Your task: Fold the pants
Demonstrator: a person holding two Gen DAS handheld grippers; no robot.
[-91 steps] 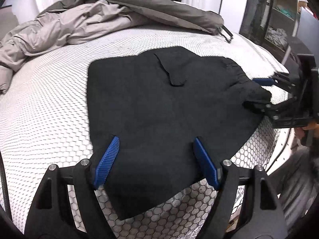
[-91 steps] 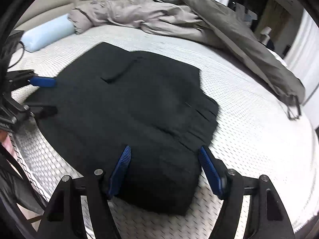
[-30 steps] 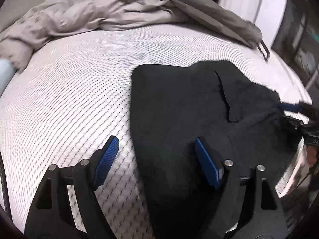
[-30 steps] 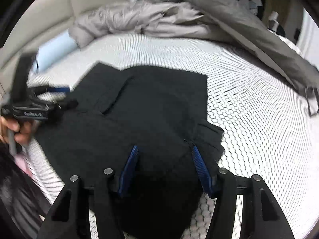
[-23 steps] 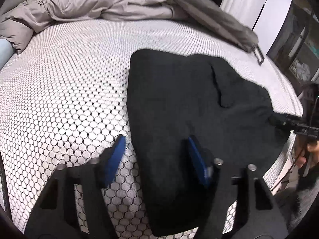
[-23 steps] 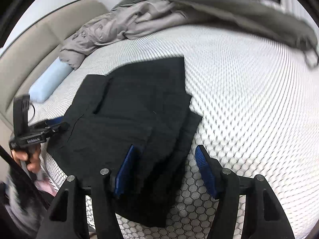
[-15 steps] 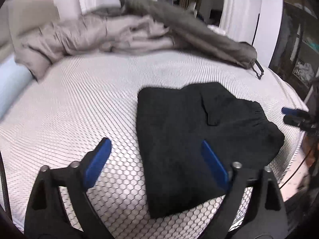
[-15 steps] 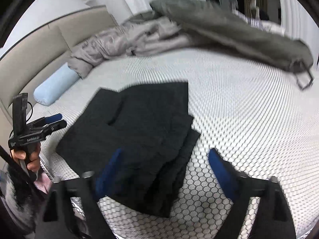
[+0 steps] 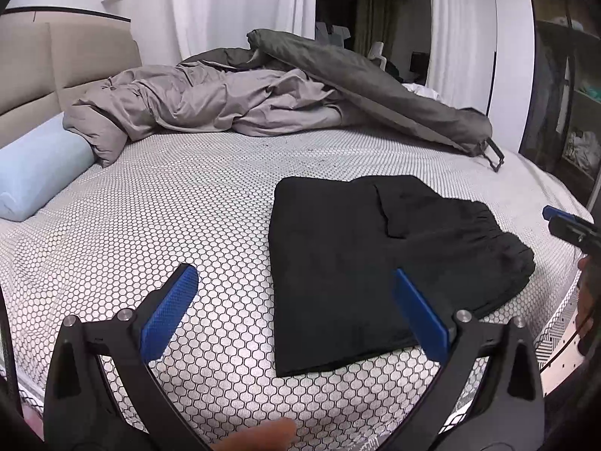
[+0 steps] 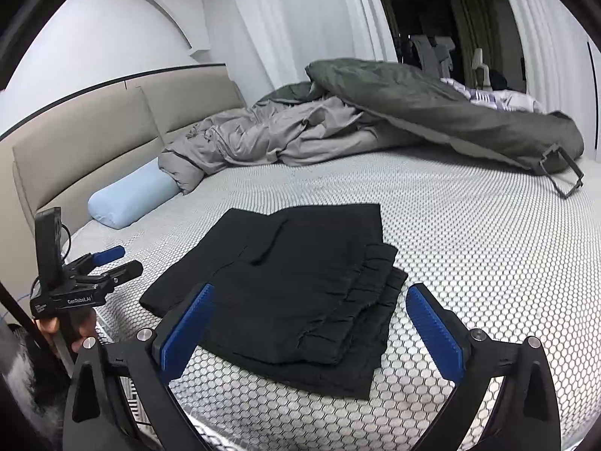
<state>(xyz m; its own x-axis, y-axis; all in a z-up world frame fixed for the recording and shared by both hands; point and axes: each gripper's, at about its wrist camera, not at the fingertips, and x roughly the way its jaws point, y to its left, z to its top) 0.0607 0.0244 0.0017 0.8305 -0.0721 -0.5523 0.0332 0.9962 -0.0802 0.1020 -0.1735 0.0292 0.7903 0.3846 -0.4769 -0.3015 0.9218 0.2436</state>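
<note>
The black pants [image 9: 357,255] lie folded into a flat stack near the front edge of the bed, waistband gathers toward the right. In the right wrist view the pants [image 10: 293,282] show several stacked layers. My left gripper [image 9: 293,274] hovers above and short of the pants' left edge; its jaws are opening and hold nothing. My right gripper [image 10: 310,289] hangs back from the waistband end, its jaws also opening with nothing between them. Each gripper shows in the other's view: the right gripper [image 9: 559,218] at the far right, the left gripper [image 10: 124,261] at the far left in a hand.
The mattress [image 9: 169,206] has a white honeycomb cover. A crumpled grey duvet [image 9: 225,105] and a dark grey cover with a black buckle [image 9: 494,156] lie at the back. A light blue bolster [image 9: 37,165] rests by the beige headboard. Dark shelves [image 9: 563,94] stand on the right.
Both grippers let go of the pants, widened their jaws and drew back and upward. The pants now lie folded on the bed, farther from both cameras.
</note>
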